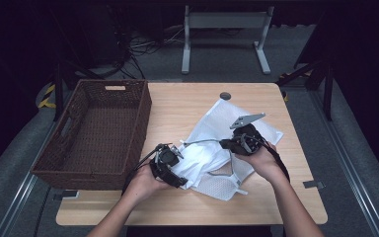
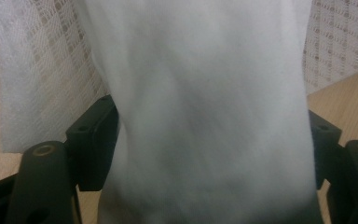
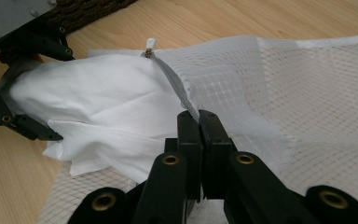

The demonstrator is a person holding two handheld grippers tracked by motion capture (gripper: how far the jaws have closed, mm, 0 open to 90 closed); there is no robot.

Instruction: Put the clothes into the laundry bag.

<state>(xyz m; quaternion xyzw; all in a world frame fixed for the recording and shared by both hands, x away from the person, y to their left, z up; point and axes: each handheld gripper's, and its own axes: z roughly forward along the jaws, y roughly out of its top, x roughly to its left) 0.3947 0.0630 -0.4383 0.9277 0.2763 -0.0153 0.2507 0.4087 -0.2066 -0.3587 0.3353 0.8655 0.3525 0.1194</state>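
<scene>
A light wooden table (image 1: 187,106) with rounded corners fills the centre of the high view. On its left part stands a dark brown wicker basket (image 1: 139,114), rectangular, deep, with cut-out handle slots in its end and side walls; its left side overhangs the table's left edge. A small round dark grommet (image 1: 225,96) sits in the tabletop near the far edge, upper centre of the frame. Beyond the table, at the top centre, the pale grey metal legs of a stand (image 1: 225,22) rest on grey carpet (image 1: 163,66). A tangle of dark cables (image 1: 138,49) lies on the carpet at upper left. Black surroundings darken the frame's upper corners.
</scene>
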